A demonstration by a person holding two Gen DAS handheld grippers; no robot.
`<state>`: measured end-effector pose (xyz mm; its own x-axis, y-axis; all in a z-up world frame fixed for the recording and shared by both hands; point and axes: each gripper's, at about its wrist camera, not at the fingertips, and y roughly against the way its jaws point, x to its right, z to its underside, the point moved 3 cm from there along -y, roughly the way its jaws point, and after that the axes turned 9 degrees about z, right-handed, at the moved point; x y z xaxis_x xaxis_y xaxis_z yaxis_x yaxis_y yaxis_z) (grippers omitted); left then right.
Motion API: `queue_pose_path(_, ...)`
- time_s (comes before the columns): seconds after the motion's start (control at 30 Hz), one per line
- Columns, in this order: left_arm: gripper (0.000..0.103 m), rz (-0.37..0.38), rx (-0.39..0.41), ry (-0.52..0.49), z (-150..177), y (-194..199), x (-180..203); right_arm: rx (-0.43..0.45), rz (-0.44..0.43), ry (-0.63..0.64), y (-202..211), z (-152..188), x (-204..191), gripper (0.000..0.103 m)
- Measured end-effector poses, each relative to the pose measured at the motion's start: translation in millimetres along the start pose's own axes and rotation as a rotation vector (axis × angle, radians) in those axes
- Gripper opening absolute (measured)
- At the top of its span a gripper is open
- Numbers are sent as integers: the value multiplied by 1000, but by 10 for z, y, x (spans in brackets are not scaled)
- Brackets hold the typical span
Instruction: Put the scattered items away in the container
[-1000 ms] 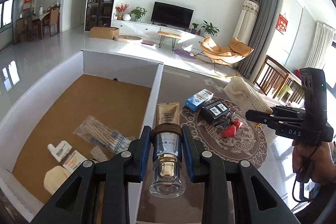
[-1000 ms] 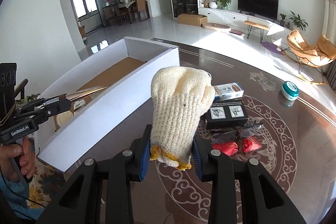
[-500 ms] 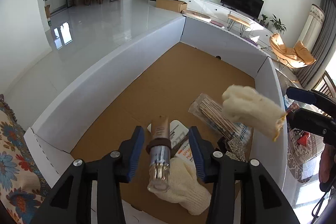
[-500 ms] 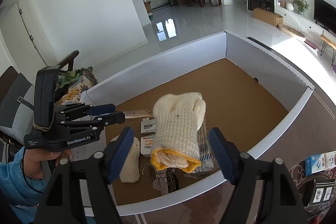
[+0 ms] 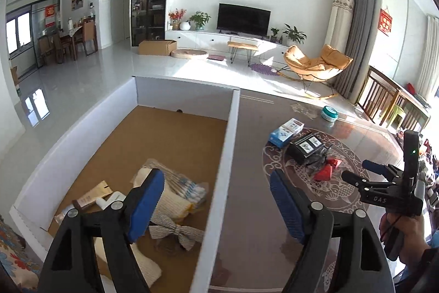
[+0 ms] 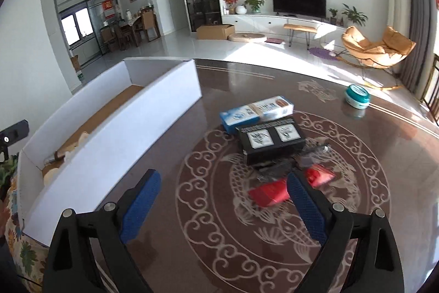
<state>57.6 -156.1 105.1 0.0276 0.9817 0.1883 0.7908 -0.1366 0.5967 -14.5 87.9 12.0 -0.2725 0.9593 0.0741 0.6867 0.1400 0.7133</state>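
- My left gripper (image 5: 216, 199) is opening, empty, straddling the white cardboard box's (image 5: 229, 144) right wall.
- My right gripper (image 6: 222, 199) is opening, empty, over the dark patterned table (image 6: 384, 169), beside 2 red packets (image 6: 270, 192).

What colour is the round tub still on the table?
Teal with a white band; clearest in the right wrist view.
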Motion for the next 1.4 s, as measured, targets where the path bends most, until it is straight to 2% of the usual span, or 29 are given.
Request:
queue_pose_path(0.07, 95, 61, -31, -58, 36, -225, 377, -46, 139, -51, -66, 337, 494, 94)
queue_pose_path(0.13, 95, 96, -82, -114, 114, -552, 712, -108, 231, -110, -157, 597, 973, 94)
queue_pose_path(0.2, 95, 107, -137, -140, 226, -939, 955, -161, 253, -192, -255, 788, 1276, 94)
queue_pose_path(0.3, 95, 91, -172, -159, 361, -1421, 1178, -170, 280, -262, -328, 935, 1502, 94)
queue_pose_path(0.4, 95, 46, -193, -157, 442, -1762, 1290, -156, 280, -287, -366, 885, 1543, 97)
queue_pose_path(0.5, 95, 21, -196, -162, 474, -1993, 1352, -189, 302, -263, -514, 777, 1494, 103)
queue_pose_path(0.7, 95, -29, -243, -199, 575, -2269, 1393, -192, 306, -261, -647, 670, 1420, 103)
queue_pose_path(0.93, 96, 20, -294, -120, 537, -2393, 1264, -191, 306, -261, -653, 674, 1418, 103)
queue_pose_path(1.4, 97, 28, -295, -126, 581, -2376, 1248, -191, 306, -262, -658, 676, 1416, 103)
